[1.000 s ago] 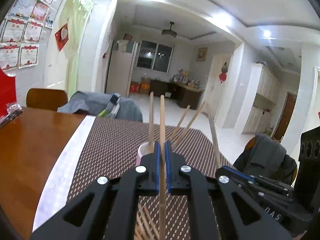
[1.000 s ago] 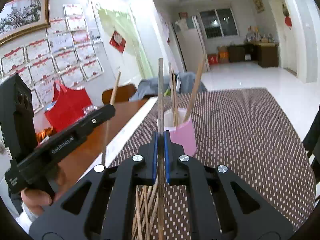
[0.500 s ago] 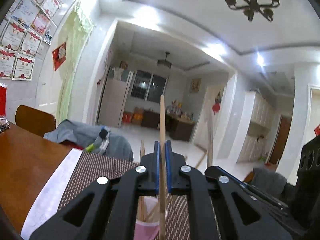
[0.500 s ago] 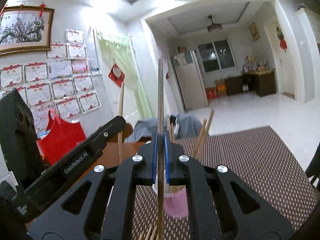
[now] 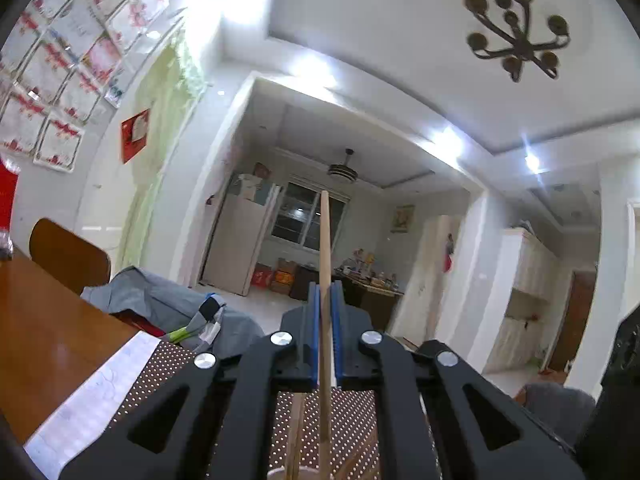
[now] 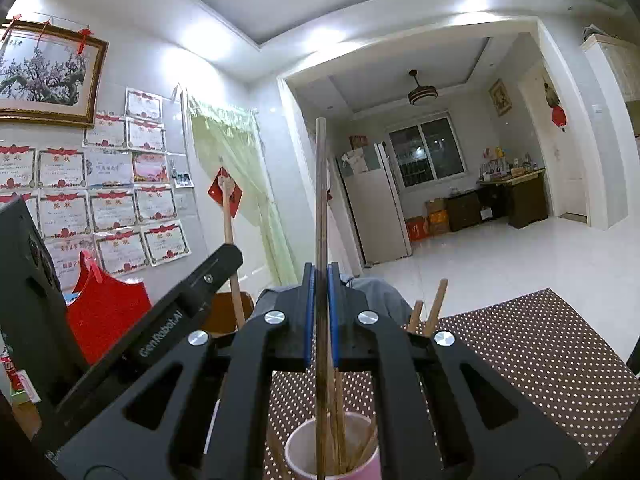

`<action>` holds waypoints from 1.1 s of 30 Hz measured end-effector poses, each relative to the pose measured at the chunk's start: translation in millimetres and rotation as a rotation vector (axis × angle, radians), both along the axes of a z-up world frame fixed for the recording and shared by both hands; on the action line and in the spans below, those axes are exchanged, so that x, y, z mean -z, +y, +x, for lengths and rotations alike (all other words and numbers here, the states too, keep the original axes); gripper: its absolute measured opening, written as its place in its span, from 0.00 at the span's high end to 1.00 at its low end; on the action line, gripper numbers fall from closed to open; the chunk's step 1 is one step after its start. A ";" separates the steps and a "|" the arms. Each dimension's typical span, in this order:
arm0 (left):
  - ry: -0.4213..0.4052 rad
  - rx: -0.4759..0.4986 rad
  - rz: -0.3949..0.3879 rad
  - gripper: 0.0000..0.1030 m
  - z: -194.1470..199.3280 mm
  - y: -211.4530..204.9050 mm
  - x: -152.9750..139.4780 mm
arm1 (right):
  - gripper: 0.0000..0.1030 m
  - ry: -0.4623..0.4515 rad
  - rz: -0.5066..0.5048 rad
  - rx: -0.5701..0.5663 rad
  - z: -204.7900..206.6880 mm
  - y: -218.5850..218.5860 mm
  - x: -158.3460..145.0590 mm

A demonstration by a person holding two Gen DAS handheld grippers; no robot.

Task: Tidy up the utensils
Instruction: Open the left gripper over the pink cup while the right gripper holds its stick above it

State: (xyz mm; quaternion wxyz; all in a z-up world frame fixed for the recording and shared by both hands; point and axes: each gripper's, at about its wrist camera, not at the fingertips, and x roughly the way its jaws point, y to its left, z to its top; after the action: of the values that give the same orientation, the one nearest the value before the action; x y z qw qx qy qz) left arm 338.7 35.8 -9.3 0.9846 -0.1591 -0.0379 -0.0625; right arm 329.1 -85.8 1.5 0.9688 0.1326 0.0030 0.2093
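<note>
Left hand-held gripper (image 5: 326, 308) clamped on upright light chopstick (image 5: 325, 240). Right hand-held gripper (image 6: 320, 292) clamped on upright dark chopstick (image 6: 321, 200), lower end inside pink cup (image 6: 294, 454) among other chopsticks. Cup stands on dotted brown mat (image 6: 520, 352) on worktop.

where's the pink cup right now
In the right wrist view the pink cup sits at the bottom centre on the dotted mat, directly below the right claw, with several chopsticks standing in it.
</note>
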 end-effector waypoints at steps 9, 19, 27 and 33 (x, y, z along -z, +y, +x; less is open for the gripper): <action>-0.021 -0.051 -0.025 0.94 15.4 6.5 14.4 | 0.94 -0.016 0.009 0.017 15.2 -1.2 12.0; 0.062 -0.049 0.008 0.94 14.9 10.1 28.0 | 0.94 -0.005 -0.034 0.008 11.0 5.5 17.4; 0.124 -0.033 0.073 0.69 -1.3 7.2 28.8 | 0.93 0.042 -0.070 0.025 -1.8 2.3 28.0; 0.159 -0.106 0.203 0.69 -23.8 -1.7 19.9 | 0.93 0.106 -0.061 0.036 -6.1 -2.2 35.1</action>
State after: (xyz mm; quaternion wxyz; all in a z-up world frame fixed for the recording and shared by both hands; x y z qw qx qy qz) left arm 314.9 34.1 -29.2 0.9974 -0.0606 0.0382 -0.0010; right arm 323.0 -87.9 -33.5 0.9745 0.1138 0.0582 0.1845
